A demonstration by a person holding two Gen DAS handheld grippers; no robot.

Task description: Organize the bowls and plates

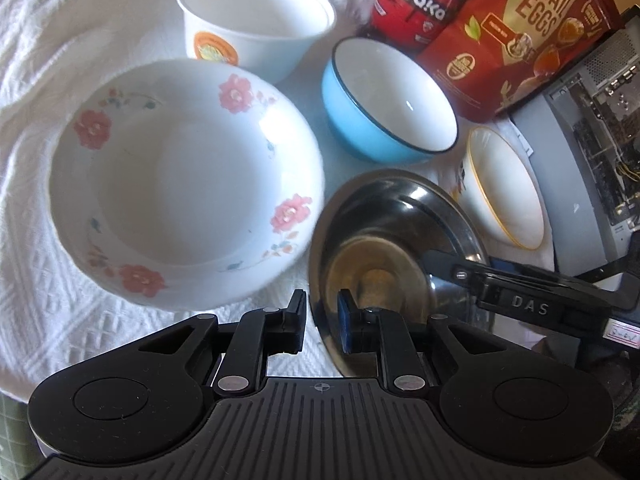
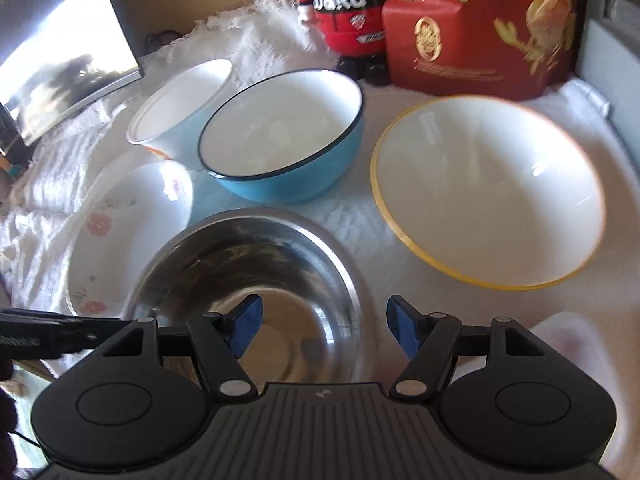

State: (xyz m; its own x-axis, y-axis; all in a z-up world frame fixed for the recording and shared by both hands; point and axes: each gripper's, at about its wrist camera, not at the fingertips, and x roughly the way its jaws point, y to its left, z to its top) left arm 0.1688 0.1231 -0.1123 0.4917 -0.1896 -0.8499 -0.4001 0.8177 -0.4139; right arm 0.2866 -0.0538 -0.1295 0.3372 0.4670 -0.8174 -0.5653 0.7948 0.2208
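Observation:
A steel bowl [image 1: 400,240] is tilted on the white cloth, its rim between the fingers of my left gripper [image 1: 322,322], which is shut on it. It also shows in the right wrist view [image 2: 248,276], with my right gripper [image 2: 324,328] open right above its near rim. A floral plate [image 1: 184,188] lies to its left and also shows in the right wrist view [image 2: 124,224]. A blue bowl [image 1: 388,100] [image 2: 288,136], a white cup bowl [image 1: 256,20] [image 2: 180,104] and a yellow-rimmed bowl [image 1: 504,188] [image 2: 488,192] stand behind.
A red figurine [image 1: 412,4] [image 2: 344,12] and a red quail-egg bag [image 1: 520,32] [image 2: 480,28] stand at the back. A computer case [image 1: 600,128] stands at the right. A monitor [image 2: 60,52] stands at the far left. A white cloth [image 1: 40,60] covers the table.

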